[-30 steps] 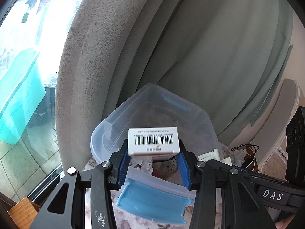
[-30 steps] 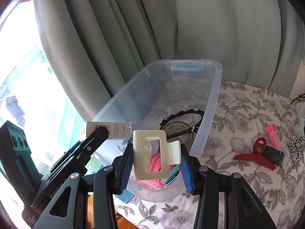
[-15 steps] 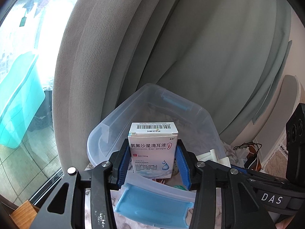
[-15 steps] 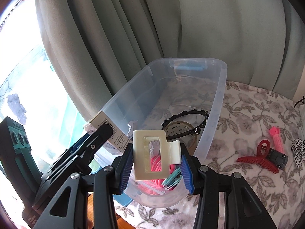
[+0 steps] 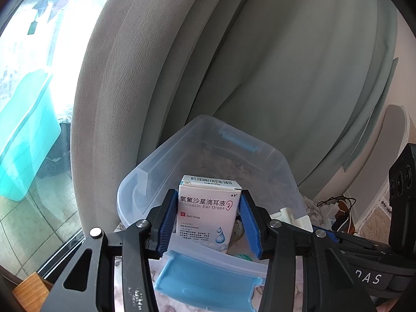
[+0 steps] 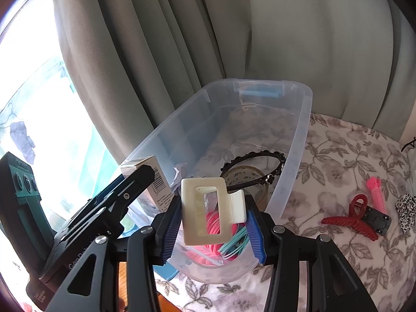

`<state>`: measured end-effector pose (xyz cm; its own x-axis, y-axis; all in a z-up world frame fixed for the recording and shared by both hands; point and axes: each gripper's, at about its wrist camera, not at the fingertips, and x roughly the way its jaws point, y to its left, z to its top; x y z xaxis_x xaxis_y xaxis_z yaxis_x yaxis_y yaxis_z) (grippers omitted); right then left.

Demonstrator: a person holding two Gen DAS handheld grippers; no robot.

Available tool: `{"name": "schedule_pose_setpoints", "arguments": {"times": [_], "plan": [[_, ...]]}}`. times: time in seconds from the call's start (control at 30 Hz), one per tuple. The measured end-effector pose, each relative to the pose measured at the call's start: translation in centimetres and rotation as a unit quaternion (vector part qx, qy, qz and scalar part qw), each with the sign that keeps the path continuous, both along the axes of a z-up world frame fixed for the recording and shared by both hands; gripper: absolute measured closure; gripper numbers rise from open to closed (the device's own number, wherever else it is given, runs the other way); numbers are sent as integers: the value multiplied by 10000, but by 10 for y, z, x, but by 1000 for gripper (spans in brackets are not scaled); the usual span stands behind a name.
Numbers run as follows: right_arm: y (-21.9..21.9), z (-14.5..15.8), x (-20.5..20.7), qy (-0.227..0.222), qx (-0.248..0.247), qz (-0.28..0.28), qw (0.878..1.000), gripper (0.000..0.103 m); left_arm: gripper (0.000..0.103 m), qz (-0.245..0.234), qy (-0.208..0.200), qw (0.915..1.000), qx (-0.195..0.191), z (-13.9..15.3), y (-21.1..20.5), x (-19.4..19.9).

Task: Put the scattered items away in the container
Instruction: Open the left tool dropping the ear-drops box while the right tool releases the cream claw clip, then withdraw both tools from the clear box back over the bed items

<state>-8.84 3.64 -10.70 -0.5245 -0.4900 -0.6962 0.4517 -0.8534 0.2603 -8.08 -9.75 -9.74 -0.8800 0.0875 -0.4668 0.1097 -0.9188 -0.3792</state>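
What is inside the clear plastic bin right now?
In the clear bin: a black headband over a tape roll, with pink coils and teal strands at the near end. The cream hair claw and ear drops box hide whatever lies beneath them.

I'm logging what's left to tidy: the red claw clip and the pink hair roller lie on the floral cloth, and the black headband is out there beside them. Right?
Not quite. The right wrist view shows the black headband already inside the clear plastic bin, resting over a tape roll. The red claw clip and pink hair roller do lie on the floral cloth.
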Motion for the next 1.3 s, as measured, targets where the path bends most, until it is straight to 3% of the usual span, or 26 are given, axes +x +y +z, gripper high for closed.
{"name": "schedule_pose_setpoints", "arguments": {"times": [0.33,0.43,1.3], "plan": [[4,-1,-1,30,-22,9,10000,50,54,-8,16,10000,36,-5,-2,8],[-8,0,-3,31,-35,-208,9998,50,53,-8,19,10000,37,-3,-1,9],[-5,1,-2,-54,-122,-183,9997,50,49,-118,-59,9999,107,-13,-1,-11]]}}
